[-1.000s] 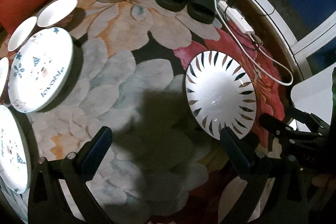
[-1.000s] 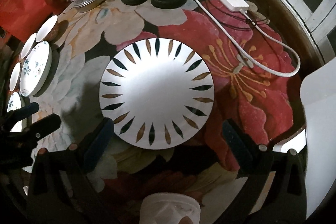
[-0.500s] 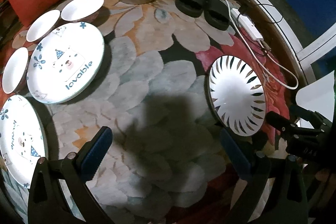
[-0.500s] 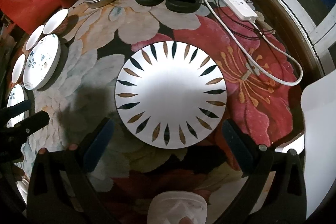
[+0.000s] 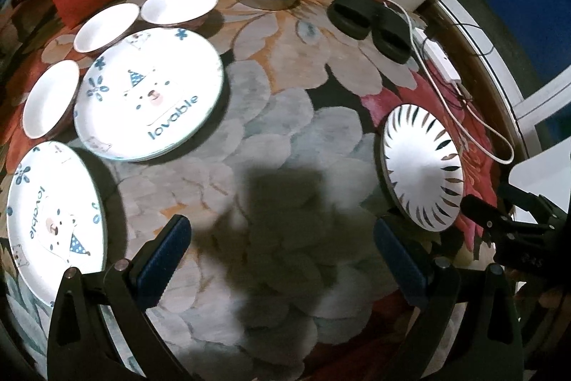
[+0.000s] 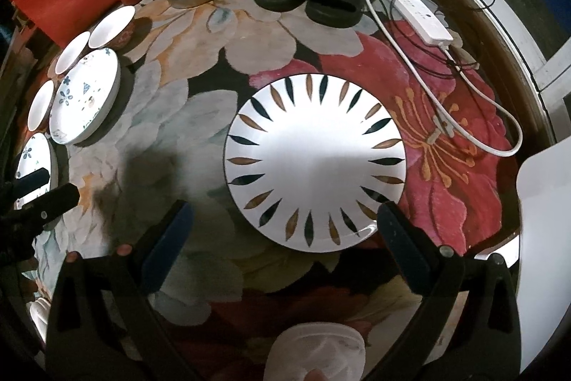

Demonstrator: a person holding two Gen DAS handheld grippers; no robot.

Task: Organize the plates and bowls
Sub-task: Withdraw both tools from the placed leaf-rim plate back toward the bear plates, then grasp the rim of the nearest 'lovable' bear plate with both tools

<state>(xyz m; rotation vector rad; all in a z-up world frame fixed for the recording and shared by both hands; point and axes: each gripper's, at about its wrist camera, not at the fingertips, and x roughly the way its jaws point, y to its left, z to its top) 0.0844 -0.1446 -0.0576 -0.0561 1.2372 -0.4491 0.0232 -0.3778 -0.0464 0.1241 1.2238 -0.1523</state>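
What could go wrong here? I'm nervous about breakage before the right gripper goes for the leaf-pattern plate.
The leaf-pattern plate lies flat on the soft rug, so the open right gripper may struggle to get under its rim and could drop it. The white cable beside it could snag.

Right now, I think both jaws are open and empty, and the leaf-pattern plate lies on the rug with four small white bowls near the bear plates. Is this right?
Not quite: there are three bowls, not four, as the left wrist view shows. The rest holds: both sets of jaws stand open and empty, and the leaf-pattern plate lies on the rug, apart from the bear plates.
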